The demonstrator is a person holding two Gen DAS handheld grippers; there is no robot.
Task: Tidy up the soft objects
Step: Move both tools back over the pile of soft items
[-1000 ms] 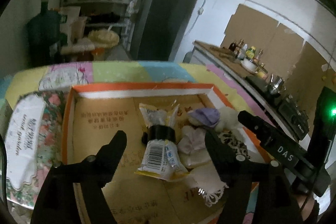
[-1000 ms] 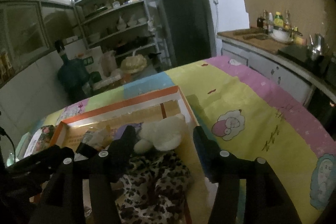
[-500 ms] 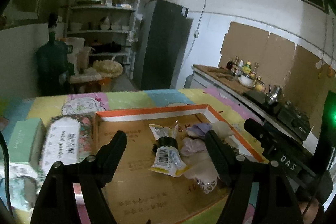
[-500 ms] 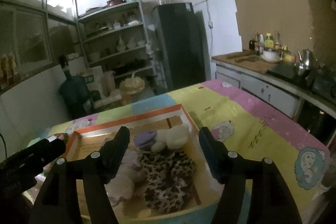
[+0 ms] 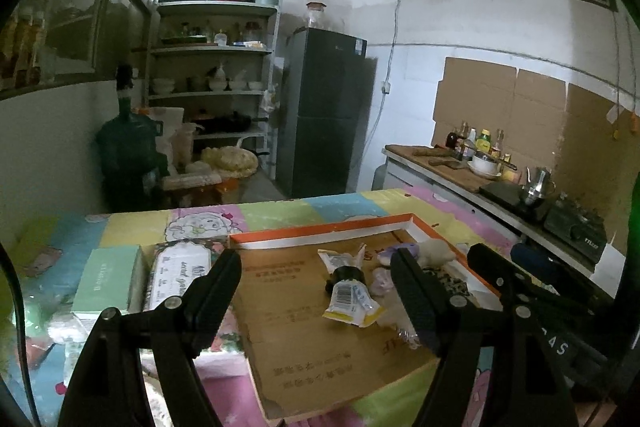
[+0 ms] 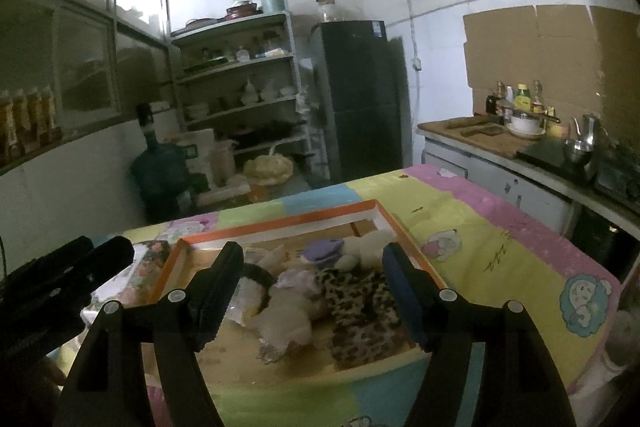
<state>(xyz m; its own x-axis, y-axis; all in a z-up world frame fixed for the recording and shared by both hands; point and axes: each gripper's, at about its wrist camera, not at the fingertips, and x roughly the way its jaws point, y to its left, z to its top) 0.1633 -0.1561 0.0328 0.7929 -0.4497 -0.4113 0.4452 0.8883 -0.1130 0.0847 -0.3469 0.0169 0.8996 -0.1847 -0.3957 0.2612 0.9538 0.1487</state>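
Observation:
A shallow cardboard box with an orange rim (image 5: 320, 230) (image 6: 280, 223) lies on the table. In it lie a packet with a black band (image 5: 349, 293), a purple soft piece (image 6: 322, 250), a cream plush (image 6: 366, 243), a leopard-print cloth (image 6: 360, 311) and a pale lace-edged cloth (image 6: 286, 323). My left gripper (image 5: 316, 303) is open and empty, raised above the box's near left part. My right gripper (image 6: 312, 291) is open and empty, raised above the soft pile.
A mint box (image 5: 108, 283) and a floral packet (image 5: 180, 273) lie left of the cardboard box on the patchwork tablecloth (image 6: 500, 251). Beyond the table stand shelves (image 5: 212, 83), a dark fridge (image 5: 324, 111), a water jug (image 5: 128, 155) and a counter with bottles (image 5: 476, 155).
Both grippers have pulled back and up from the box, so the box and its contents look smaller and farther. Both stay open and empty. The objects have not moved.

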